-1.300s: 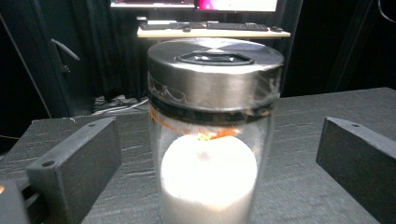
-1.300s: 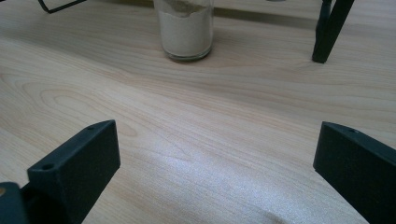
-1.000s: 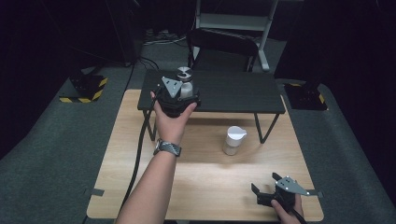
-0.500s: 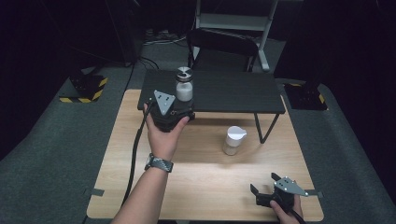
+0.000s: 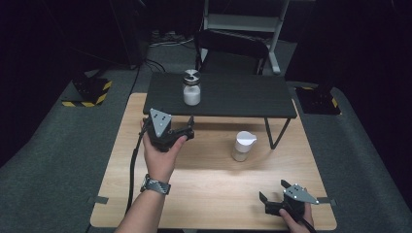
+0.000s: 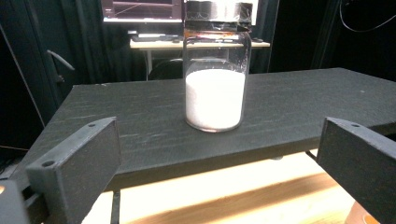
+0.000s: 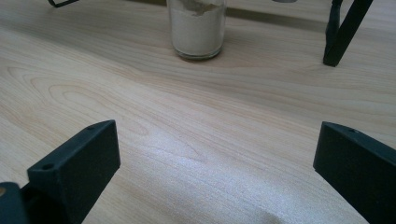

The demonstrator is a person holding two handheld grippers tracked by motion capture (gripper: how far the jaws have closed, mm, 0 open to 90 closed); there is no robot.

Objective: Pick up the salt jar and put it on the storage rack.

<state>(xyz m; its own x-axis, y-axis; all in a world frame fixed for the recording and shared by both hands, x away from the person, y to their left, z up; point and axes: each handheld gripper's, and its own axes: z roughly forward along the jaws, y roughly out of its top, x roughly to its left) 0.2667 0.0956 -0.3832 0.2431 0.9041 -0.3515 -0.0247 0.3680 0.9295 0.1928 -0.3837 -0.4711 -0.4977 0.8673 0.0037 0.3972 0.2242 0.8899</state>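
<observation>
While your hands rest apart: nothing gripped.
Left gripper (image 5: 182, 130): jaws wide, empty, centre-left, facing jar (image 5: 191, 87).
Right gripper (image 5: 275, 197): jaws wide, empty, lower right.

No words, numbers or brand names can be read anywhere. The jar (image 6: 215, 70) with white powder on the black shelf (image 6: 289, 107) has a plain glass side and no label. The small cup (image 5: 242, 144) on the wooden surface (image 5: 209, 189) has no writing either. Far behind the jar in the left gripper view, a screen (image 6: 141, 9) glows with thin lines, but they are too small and blurry to read. On the floor, two black blocks have yellow and black warning stripes (image 5: 86, 102), which are a sign with no words.
</observation>
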